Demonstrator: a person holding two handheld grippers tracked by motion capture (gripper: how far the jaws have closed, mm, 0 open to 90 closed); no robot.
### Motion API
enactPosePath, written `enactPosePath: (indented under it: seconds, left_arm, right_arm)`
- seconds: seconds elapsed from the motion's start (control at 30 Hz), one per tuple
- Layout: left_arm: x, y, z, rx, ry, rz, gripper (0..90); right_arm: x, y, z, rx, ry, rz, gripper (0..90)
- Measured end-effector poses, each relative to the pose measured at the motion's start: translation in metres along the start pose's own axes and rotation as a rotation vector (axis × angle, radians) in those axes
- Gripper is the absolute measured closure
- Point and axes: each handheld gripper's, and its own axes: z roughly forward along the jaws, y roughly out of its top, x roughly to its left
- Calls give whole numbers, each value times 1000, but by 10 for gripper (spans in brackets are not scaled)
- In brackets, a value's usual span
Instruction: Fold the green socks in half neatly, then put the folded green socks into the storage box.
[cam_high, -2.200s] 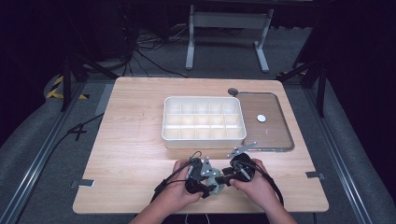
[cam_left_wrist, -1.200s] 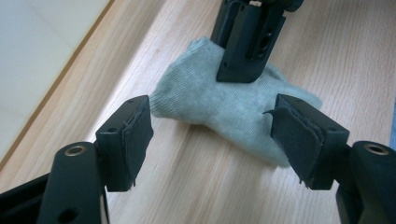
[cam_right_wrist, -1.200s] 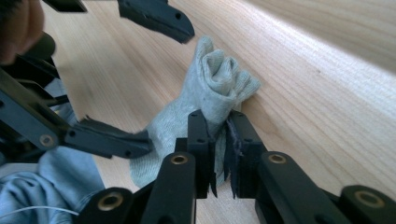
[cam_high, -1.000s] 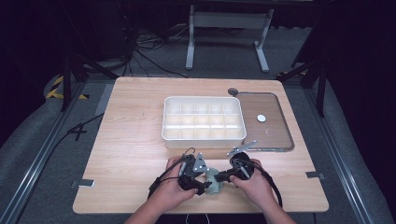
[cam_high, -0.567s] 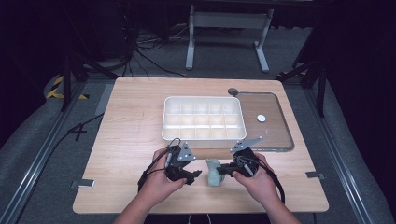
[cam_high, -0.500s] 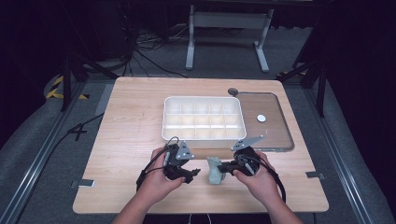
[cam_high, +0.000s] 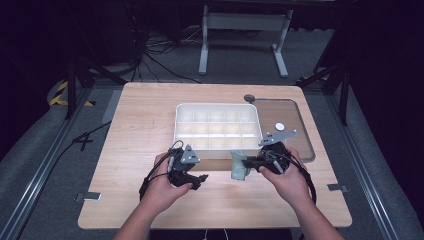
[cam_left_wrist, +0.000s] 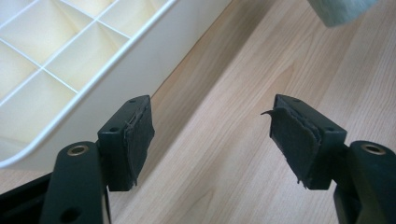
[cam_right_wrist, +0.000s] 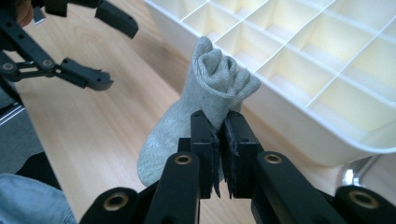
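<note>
Bright, even light on the worktop (cam_high: 150, 115); dark surround.
High view: lit from above, wood pale & evenly exposed, floor & room beyond nearly black; pic soft, low detail, short soft shadow along near side of white tray (cam_high: 218, 127). Left gripper view: sharp on the pads (cam_left_wrist: 140, 135), tray wall slightly washed out, grey sock (cam_left_wrist: 338, 10) at top edge blurred. Right gripper view: sock (cam_right_wrist: 205, 100) knit crisp, tray cells glow cream w/ mild glare, lines bend a bit twd corners, bottom-edge tool parts soft.
</note>
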Motion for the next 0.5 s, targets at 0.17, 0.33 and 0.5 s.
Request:
enactPosePath:
  seconds: [0.17,0.33,0.5]
  left_arm:
    - [1,0,0,3,1,-5,308]
    - [1,0,-1,2,2,-5,306]
    - [2,-1,-2,-5,2,-9,301]
  right_arm:
    - [-5,10,-10,-20,-40,-13,834]
    - [-12,17,-15,-30,-76,-29,833]
    - [-21,25,-20,-36,-116,-44,832]
